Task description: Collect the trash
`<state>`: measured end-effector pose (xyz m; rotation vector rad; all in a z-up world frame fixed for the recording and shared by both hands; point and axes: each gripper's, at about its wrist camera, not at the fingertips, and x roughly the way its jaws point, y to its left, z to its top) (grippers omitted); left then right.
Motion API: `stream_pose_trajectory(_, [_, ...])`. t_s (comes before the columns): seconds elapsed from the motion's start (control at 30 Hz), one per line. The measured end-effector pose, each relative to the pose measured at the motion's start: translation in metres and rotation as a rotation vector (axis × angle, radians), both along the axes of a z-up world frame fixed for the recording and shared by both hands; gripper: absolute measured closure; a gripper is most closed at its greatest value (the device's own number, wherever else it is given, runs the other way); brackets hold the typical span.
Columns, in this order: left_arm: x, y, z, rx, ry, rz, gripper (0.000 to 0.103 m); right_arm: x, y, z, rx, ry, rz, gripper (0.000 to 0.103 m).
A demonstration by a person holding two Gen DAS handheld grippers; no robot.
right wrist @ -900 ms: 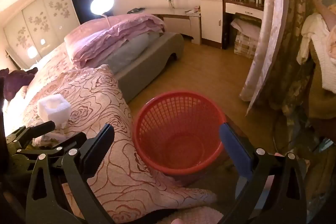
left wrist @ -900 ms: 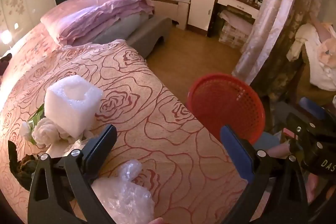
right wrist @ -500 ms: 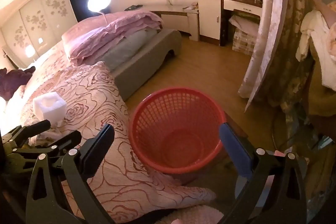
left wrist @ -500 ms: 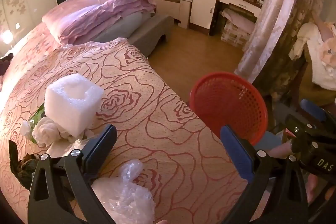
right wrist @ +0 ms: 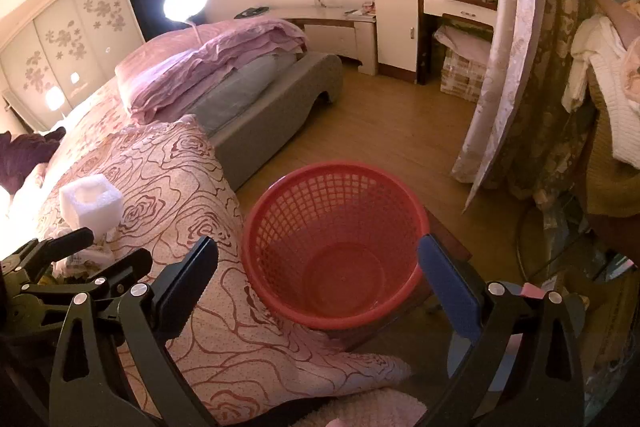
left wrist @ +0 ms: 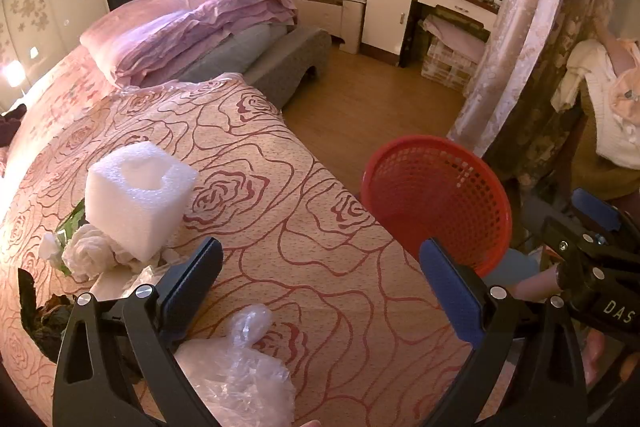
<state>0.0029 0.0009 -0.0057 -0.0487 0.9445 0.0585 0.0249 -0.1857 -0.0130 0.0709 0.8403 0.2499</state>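
Observation:
A white foam block (left wrist: 138, 193) (right wrist: 91, 203) stands on the rose-patterned bedspread (left wrist: 280, 227), with a crumpled white tissue (left wrist: 90, 251) and green leaves at its left foot. A clear crumpled plastic bag (left wrist: 240, 371) lies on the bedspread just below my left gripper (left wrist: 320, 279), which is open and holds nothing. A red mesh basket (left wrist: 436, 199) (right wrist: 334, 247) stands beside the bed's edge. My right gripper (right wrist: 318, 279) hangs open over the basket, nothing between its fingers. It also shows at the right edge of the left wrist view.
Folded pink bedding (right wrist: 216, 59) lies on a grey bench (right wrist: 280, 95). Wooden floor (right wrist: 384, 131) stretches toward a white cabinet (right wrist: 398, 23) and desk. A patterned curtain (right wrist: 516, 47) hangs at the right, clothes (right wrist: 604, 87) beside it. A lamp (right wrist: 186, 1) glows behind the bed.
Both views have shifted a little: the basket sits slightly more to the right in the right wrist view. Both grippers stay open and nothing has been taken hold of.

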Motion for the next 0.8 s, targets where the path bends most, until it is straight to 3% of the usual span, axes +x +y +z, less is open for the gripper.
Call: stream_pose_trajectory(0.8, [-0.0022,0.0047,0.0012,0.005,-0.005,0.004,0.008,-0.0049,-0.0013,-0.0065,0.003,0.017,-0.008,0.006])
